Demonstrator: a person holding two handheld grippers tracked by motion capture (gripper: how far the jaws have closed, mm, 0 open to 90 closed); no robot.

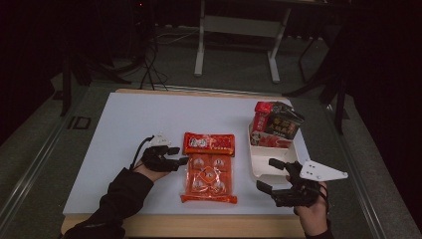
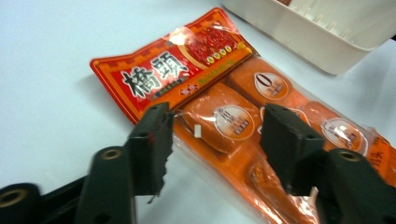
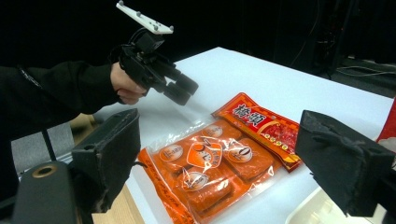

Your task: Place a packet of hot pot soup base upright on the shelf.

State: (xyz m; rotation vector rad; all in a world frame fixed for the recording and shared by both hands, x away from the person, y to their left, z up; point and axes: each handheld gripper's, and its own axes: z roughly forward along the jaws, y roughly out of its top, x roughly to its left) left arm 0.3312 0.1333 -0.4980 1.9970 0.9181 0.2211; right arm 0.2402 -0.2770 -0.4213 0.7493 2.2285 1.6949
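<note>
An orange-red snack packet [image 1: 209,172] with several round pieces inside lies flat on the white table [image 1: 144,119]. My left gripper [image 1: 176,155] hovers just off the packet's left edge, jaws open. In the left gripper view the packet [image 2: 219,70] lies under and beyond my left gripper [image 2: 217,116], whose pads stand apart and press on nothing. My right gripper [image 1: 265,174] is open at the front right, beside the white tray [image 1: 259,167]. The right gripper view has the packet [image 3: 219,158] between my right gripper [image 3: 219,121] jaws' sightline and the left gripper [image 3: 184,91] above its far side.
The white tray [image 2: 317,42] at the right holds red and dark snack packets [image 1: 276,124] standing at its far end. A wooden table edge [image 1: 199,225] runs along the front. Metal frame legs [image 1: 200,45] stand on the floor beyond the table.
</note>
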